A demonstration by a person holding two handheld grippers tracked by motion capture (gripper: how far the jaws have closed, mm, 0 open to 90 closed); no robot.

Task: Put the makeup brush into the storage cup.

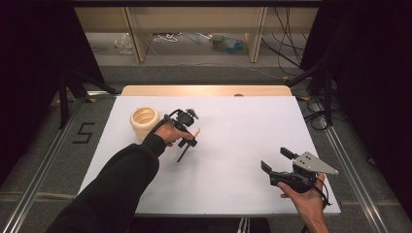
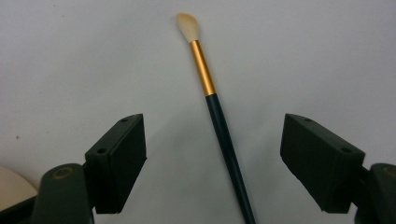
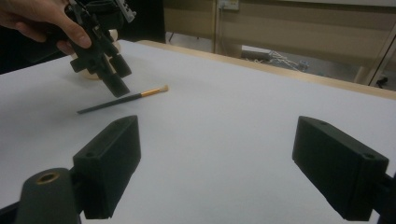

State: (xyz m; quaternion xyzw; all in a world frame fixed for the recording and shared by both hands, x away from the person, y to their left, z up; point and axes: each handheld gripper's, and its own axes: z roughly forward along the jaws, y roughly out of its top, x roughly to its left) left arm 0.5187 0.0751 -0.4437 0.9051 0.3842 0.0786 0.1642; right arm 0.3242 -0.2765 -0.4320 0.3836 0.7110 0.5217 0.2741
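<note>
While the left gripper is hovering spread over the brush on the bench, the right gripper is waiting spread. Light, thin and stiff, the brush is probably best pinched mid-handle, away from its soft bristles.

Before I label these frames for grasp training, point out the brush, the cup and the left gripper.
brush (image 2: pixel 204 62), left gripper view, gold ferrule.
cup (image 1: pixel 144 121), high view, rim.
left gripper (image 2: pixel 212 158), left gripper view, midway between its open jaws.

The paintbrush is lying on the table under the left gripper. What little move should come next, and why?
Probably lower the left gripper straight down and close it on the paintbrush. Its jaws stand wide open, one on each side of the dark handle, and the brush lies flat on the white table, untouched. The right gripper is open and apart from it.
</note>
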